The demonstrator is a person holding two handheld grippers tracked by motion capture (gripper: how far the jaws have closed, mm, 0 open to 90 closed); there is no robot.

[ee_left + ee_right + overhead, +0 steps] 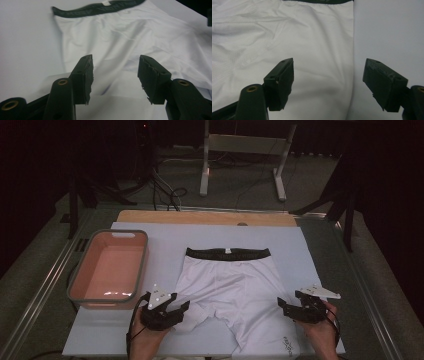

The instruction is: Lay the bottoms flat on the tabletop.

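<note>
White shorts (230, 285) with a black waistband (228, 253) lie flat on the white table cover (300, 250), waistband at the far side. My left gripper (180, 302) stands open at the hem of the shorts' left leg; in the left gripper view its jaws (115, 75) are apart over the cloth (125, 37) with nothing pinched. Over the outer edge of the right leg my right gripper (290, 300) is held open. In the right gripper view (328, 80) the cloth's edge (287, 37) runs between its wide-apart jaws, untouched.
A pink basin (142, 265) with a grey rim stands at the left of the table, close to my left gripper. A wooden board edge (200, 216) shows at the table's far side. Behind it on the floor are a metal stand (240, 145) and cables.
</note>
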